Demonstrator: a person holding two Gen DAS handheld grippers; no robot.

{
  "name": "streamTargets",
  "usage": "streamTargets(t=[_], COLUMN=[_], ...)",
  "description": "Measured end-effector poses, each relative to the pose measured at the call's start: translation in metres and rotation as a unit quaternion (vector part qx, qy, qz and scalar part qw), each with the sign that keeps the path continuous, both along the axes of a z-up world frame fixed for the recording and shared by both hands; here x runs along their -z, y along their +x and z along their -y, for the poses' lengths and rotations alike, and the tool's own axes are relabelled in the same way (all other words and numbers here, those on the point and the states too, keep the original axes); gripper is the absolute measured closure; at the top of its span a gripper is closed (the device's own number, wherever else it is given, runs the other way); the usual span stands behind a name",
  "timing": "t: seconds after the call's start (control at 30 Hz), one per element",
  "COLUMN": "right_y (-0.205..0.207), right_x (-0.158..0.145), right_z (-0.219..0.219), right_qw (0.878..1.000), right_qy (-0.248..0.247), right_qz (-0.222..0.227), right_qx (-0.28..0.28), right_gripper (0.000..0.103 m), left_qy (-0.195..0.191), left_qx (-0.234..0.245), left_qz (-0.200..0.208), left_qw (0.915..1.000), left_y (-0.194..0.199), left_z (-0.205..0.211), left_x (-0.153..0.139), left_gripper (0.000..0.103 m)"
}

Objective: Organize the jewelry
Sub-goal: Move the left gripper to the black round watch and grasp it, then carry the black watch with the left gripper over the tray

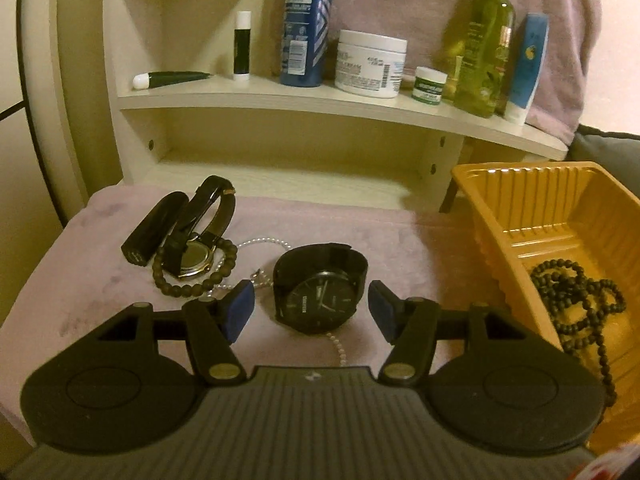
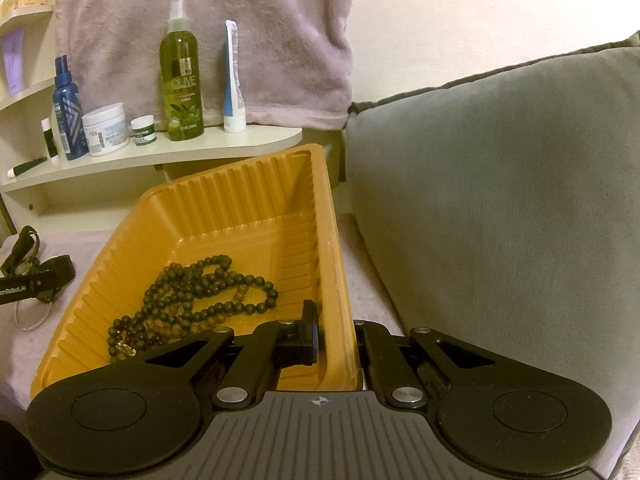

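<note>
The black round-faced wristwatch with a dark band (image 1: 318, 294) lies face up on the pale pink plush cloth (image 1: 100, 264), and I see it right between the blue pads of my left gripper (image 1: 311, 310), whose jaws stand apart on either side of the watch; neither pad presses on it, and a strip of cloth shows on each side of the case. A white pearl strand (image 1: 336, 348) runs out from under the watch toward the camera. Just to the left of it sits a cluster: a gold-rimmed watch on a dark leather strap (image 1: 200, 240) ringed by a brown bead bracelet (image 1: 192, 276), with a black oblong case (image 1: 154, 226) beside them. To the right stands the ribbed yellow-orange plastic tray (image 2: 224, 208), holding a heap of dark beaded necklaces (image 2: 192, 296). My right gripper (image 2: 336, 344) is closed tight on the tray's near right wall, one finger inside and one outside. Behind everything, a cream wooden shelf (image 1: 280, 98) carries a blue bottle (image 1: 306, 24), a white jar (image 1: 370, 64) and a green olive spray bottle (image 2: 182, 76), and a grey cushion (image 2: 500, 200) rises on the right.
</note>
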State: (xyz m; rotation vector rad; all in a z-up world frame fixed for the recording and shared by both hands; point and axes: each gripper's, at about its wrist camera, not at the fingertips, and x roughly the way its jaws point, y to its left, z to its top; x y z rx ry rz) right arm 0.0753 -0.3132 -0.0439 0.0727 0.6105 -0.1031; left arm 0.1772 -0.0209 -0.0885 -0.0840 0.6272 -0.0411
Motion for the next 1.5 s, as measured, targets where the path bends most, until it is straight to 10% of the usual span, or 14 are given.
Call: streamTargets(t=[0.33, 1.5], right_y=[0.0, 0.0], right_x=[0.001, 0.0], right_z=[0.0, -0.002], right_qw=[1.0, 1.0], right_qy=[0.0, -0.001], right_qz=[0.0, 0.001], right_qx=[0.001, 0.001], right_gripper=[0.099, 0.1], left_qy=[0.002, 0.013], left_qx=[0.005, 0.02], left_qz=[-0.004, -0.004], left_qw=[1.0, 0.9997], left_y=[0.002, -0.009], left_z=[0.0, -0.01], left_x=[0.002, -0.02], left_gripper=[0.06, 0.063])
